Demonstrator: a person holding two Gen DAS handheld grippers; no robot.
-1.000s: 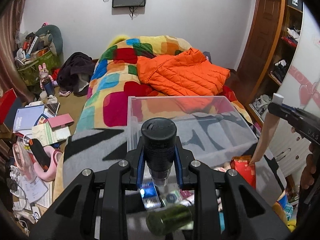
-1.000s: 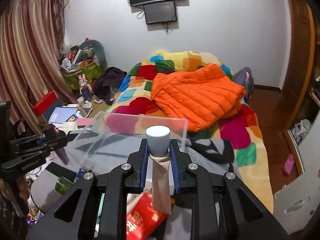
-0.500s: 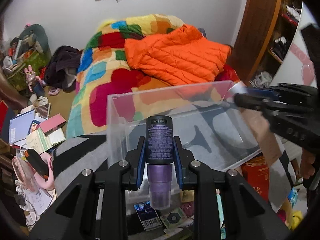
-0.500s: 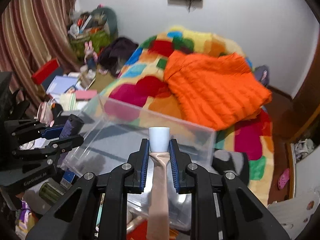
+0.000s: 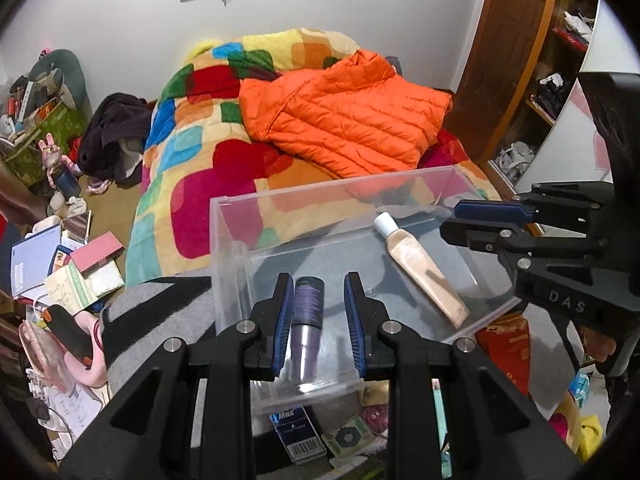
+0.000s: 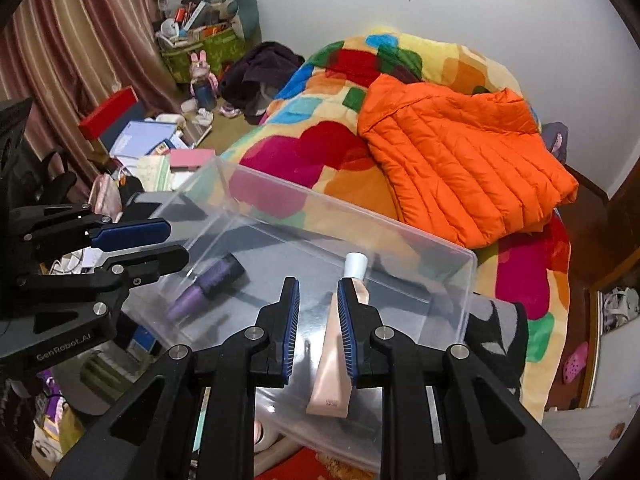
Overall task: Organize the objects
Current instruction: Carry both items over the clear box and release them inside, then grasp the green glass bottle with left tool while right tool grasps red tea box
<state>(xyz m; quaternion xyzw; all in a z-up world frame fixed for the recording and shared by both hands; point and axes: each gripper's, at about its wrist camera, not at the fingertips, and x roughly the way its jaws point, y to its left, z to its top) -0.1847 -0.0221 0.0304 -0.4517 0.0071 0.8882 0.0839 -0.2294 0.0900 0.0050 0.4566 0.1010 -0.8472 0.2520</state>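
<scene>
Clear plastic bin (image 5: 240,264) sits on a gray/black blanket (image 5: 160,304) at the foot of the bed. L gripper (image 5: 318,312) over the bin's near-left part, released: jaws apart w/ gaps both sides of the purple bottle (image 5: 306,320), which lies flat on the bin floor below. R gripper (image 6: 318,316) also released, over the bin's right half; beige tube w/ white cap (image 6: 336,360) lies on the floor under its right finger, not gripped.

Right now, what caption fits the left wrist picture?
Left gripper open over the purple bottle in the clear box, beige tube beside it.
</scene>
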